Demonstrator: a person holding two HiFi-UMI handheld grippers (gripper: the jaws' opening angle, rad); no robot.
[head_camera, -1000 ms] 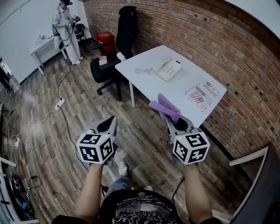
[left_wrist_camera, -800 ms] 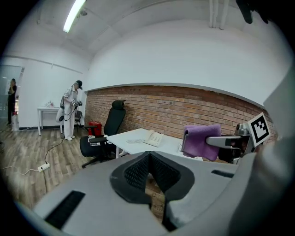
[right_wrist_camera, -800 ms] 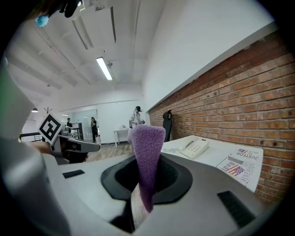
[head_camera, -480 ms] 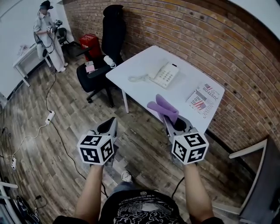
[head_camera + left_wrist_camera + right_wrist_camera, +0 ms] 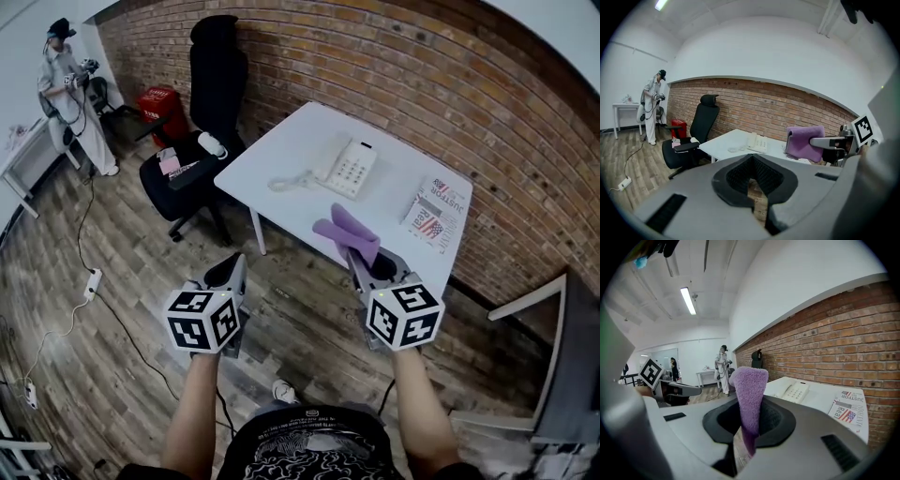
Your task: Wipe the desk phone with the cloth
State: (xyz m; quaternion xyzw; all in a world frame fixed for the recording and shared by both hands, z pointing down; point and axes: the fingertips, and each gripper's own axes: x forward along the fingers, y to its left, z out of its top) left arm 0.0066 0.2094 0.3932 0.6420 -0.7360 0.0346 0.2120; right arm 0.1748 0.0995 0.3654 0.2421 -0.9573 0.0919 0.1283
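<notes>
A white desk phone (image 5: 352, 169) with a coiled cord lies on the white table (image 5: 291, 141) against the brick wall. Both grippers are held in the air, short of the table's near edge. My right gripper (image 5: 361, 261) is shut on a purple cloth (image 5: 347, 230) that sticks up from its jaws. The right gripper view shows the cloth (image 5: 750, 394) pinched upright, with the phone (image 5: 794, 391) beyond it. My left gripper (image 5: 228, 274) is shut and holds nothing. Its own view shows the phone (image 5: 757, 142) ahead and the cloth (image 5: 804, 142) to the right.
A printed magazine (image 5: 433, 214) lies on the table's right end. A black office chair (image 5: 202, 103) stands at the table's left end, with a red bin (image 5: 159, 101) behind it. A person (image 5: 66, 94) stands far left. A power strip (image 5: 92, 281) and cable lie on the wood floor.
The head view has swung and come nearer: the table and phone have shifted left and toward me, the far person toward the left edge. Both grippers keep their pose and grip.
</notes>
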